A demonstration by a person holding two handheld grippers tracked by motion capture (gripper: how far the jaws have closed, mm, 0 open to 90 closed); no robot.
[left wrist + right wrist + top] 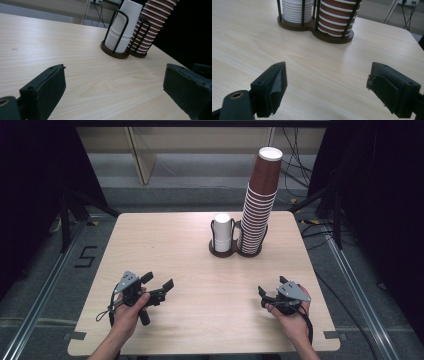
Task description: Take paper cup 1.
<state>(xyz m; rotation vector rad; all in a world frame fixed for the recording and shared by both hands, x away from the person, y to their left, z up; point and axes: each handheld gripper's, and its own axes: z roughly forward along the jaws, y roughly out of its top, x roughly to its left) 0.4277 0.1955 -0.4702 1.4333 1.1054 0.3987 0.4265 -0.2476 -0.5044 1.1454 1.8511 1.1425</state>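
My left gripper sits near the tabletop's front left corner, jaws spread and empty. Toward the back edge, a dark holder carries a short white cup stack beside a tall brown cup stack; no readable print. My right gripper, front right, gapes empty too.
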